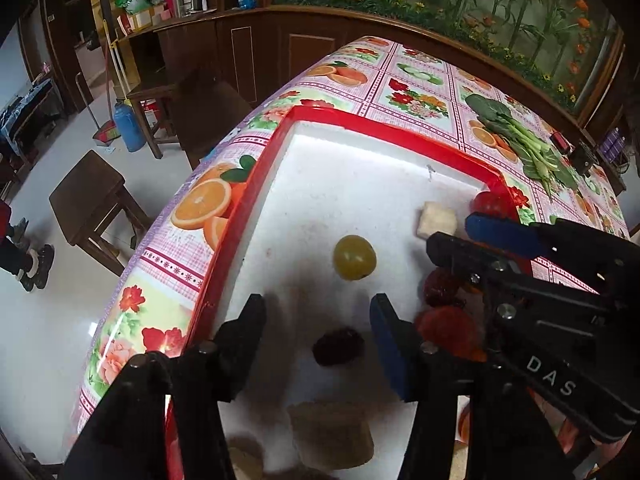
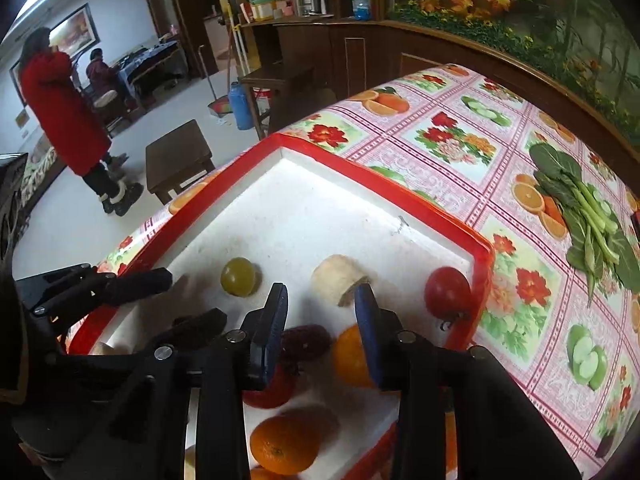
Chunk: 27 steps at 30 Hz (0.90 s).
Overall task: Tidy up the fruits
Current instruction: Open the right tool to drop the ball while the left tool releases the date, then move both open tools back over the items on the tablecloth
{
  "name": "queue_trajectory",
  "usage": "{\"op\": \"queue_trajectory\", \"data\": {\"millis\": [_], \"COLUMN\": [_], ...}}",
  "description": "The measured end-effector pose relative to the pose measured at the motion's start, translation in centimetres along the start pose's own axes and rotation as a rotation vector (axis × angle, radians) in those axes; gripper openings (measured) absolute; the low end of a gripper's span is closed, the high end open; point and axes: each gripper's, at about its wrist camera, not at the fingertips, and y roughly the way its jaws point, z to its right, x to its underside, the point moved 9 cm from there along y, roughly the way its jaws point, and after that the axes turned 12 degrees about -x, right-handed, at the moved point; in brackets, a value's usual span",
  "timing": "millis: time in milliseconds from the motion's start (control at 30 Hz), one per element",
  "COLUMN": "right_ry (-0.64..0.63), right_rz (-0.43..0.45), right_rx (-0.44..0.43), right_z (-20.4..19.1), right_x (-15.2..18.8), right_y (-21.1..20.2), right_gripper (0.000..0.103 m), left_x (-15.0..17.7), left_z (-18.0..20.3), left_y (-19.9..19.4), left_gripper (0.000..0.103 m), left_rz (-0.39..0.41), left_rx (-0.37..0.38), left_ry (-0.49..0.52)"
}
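A white tray with a red rim [image 1: 360,120] [image 2: 360,168] holds the fruit. My left gripper [image 1: 318,300] is open over it; a dark red fruit [image 1: 338,346] lies loose between its fingers, and a yellow-green round fruit [image 1: 355,257] sits just beyond. My right gripper [image 2: 320,294] is open, with a narrow gap. A white peeled chunk [image 2: 338,278] lies past its tips, and a dark red berry [image 2: 306,340] and an orange [image 2: 352,356] lie under it. A tomato [image 2: 446,292] rests in the tray's corner. Each gripper shows in the other's view, the right gripper [image 1: 450,232] and the left gripper [image 2: 196,295].
Leafy greens [image 2: 588,208] [image 1: 516,136] lie on the flowered tablecloth to the right of the tray. Another orange [image 2: 284,444] and a brown chunk [image 1: 330,434] sit at the tray's near side. A wooden stool [image 2: 178,148] and a person in a red coat [image 2: 60,108] stand left of the table.
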Motion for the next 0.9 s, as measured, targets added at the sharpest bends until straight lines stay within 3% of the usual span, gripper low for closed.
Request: {"op": "queue_trajectory", "data": {"millis": [533, 900], "right_ry": [0.052, 0.11], "right_rz": [0.036, 0.059], "right_rx": [0.01, 0.009], "right_z": [0.4, 1.5], "right_x": [1.6, 5.3], "right_y": [-3.7, -7.9], "right_gripper": [0.044, 0.052], "left_x": [0.6, 2.2], "left_z": [1.0, 3.5], "left_y": [-2.7, -5.5], "left_gripper": [0.068, 0.073], "left_rz": [0.058, 0.116], "left_rx": [-0.02, -0.05], "left_ry": [0.018, 0.079]}}
